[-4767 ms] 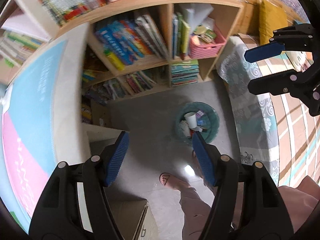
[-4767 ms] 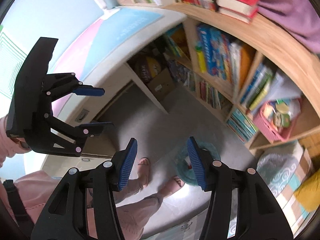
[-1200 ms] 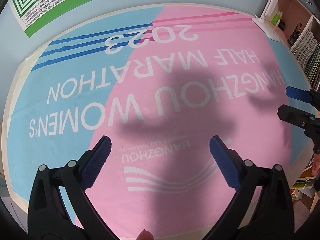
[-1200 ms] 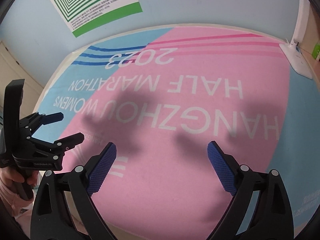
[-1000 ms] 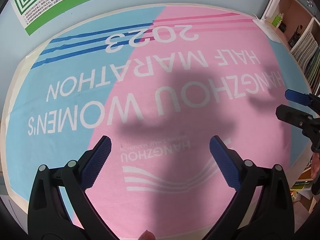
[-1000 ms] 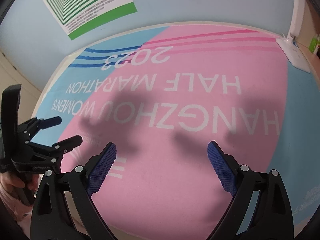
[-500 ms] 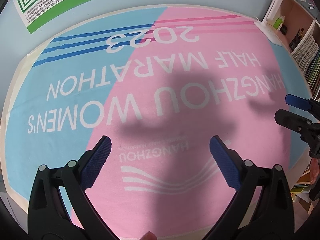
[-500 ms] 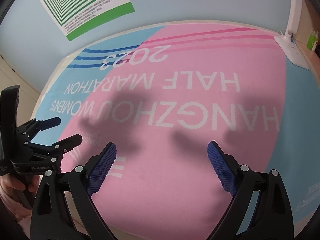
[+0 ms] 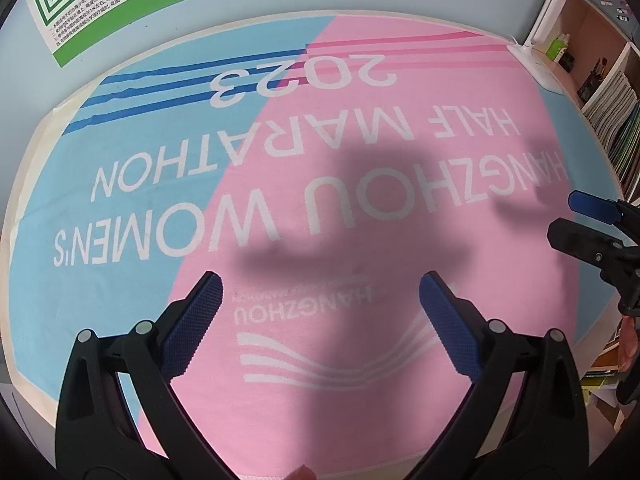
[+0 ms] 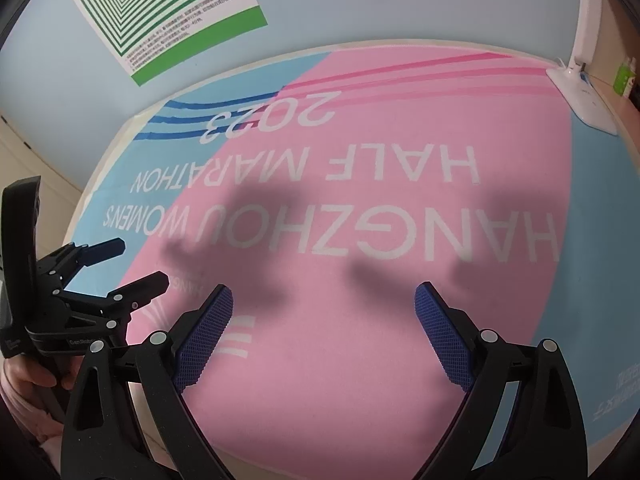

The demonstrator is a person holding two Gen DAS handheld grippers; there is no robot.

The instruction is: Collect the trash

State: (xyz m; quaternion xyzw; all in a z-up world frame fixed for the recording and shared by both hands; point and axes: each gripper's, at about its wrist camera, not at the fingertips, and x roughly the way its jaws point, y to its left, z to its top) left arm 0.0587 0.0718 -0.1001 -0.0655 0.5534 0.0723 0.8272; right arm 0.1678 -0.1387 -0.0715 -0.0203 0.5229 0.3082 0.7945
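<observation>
trash is not in sight in either view. the pink and blue cloth with white letters (image 9: 360, 208) covers the worktop and nothing lies on it, only dark shadows. the left gripper (image 9: 320, 300) hangs over the cloth with its blue ridged fingers (image 9: 192, 324) spread wide, holding nothing. the right gripper (image 10: 324, 312) hangs beside it, its fingers spread wide too and bare. a white flat lamp base (image 10: 580, 100) sits at 2 o'clock on the worktop. a green and white striped paper (image 10: 160, 12) hangs on the wall at 11 o'clock. judging by the bare cloth, this spot looks done. whether more trash waits elsewhere, i cannot tell.
</observation>
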